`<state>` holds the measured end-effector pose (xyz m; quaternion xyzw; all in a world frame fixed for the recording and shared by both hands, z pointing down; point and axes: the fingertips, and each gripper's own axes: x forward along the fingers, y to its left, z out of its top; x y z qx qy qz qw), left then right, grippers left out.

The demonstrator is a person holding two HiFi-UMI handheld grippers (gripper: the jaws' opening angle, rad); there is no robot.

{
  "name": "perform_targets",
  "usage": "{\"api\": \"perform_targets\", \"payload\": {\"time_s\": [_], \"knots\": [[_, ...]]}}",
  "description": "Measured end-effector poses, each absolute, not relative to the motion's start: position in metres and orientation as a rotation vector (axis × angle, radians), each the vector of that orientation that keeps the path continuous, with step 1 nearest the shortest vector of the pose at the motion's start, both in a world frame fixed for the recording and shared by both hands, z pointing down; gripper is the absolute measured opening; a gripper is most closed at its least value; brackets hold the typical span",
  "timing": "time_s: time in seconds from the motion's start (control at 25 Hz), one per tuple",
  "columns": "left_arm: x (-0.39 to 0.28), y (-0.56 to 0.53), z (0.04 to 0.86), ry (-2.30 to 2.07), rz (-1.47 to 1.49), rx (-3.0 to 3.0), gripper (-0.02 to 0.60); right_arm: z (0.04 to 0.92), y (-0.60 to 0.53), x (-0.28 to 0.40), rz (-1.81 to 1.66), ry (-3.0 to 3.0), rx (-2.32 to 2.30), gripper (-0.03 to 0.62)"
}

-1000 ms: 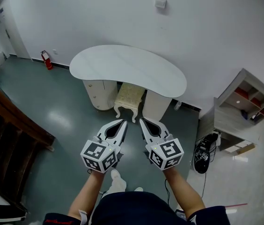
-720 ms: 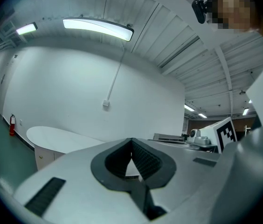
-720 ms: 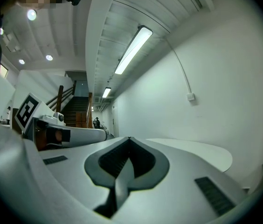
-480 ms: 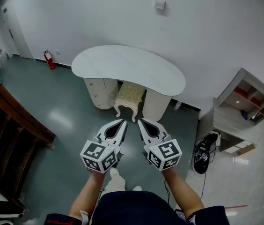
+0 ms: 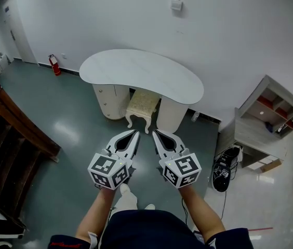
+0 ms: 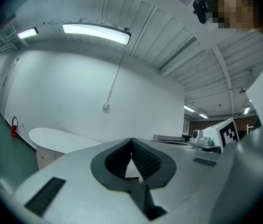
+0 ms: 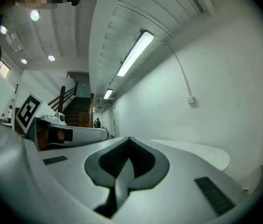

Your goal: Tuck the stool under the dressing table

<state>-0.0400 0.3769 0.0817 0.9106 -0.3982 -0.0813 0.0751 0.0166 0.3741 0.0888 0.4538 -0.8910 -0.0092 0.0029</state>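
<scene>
The white kidney-shaped dressing table (image 5: 141, 72) stands against the wall. The cream stool (image 5: 142, 104) sits between its two pedestals, its seat mostly under the top and its front legs showing. My left gripper (image 5: 135, 133) and right gripper (image 5: 155, 133) hover side by side over the floor, short of the stool and not touching it. Both point level toward the table. In the left gripper view the jaws (image 6: 131, 140) are shut with nothing between them. The right gripper view shows its jaws (image 7: 129, 139) shut and empty too, with the table top (image 7: 197, 154) beyond.
A red fire extinguisher (image 5: 55, 65) stands by the wall at left. Dark wooden stairs (image 5: 11, 123) fill the left edge. An open shelf unit (image 5: 271, 110) and a black bag (image 5: 222, 167) stand at right. The person's shoe (image 5: 127, 195) is below the grippers.
Both grippers have shifted slightly together with the person. The stool and table have stayed where they were, and both jaws remain shut.
</scene>
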Motion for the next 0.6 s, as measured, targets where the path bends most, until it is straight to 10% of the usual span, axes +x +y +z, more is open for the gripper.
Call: {"api": "perform_targets", "payload": {"time_s": [0.6], "knots": [[-0.035,0.387,0.083,-1.212,-0.219,2.734,0.015,0.086,0.388,0.019,-0.049,-2.811,1.393,0.014]]}}
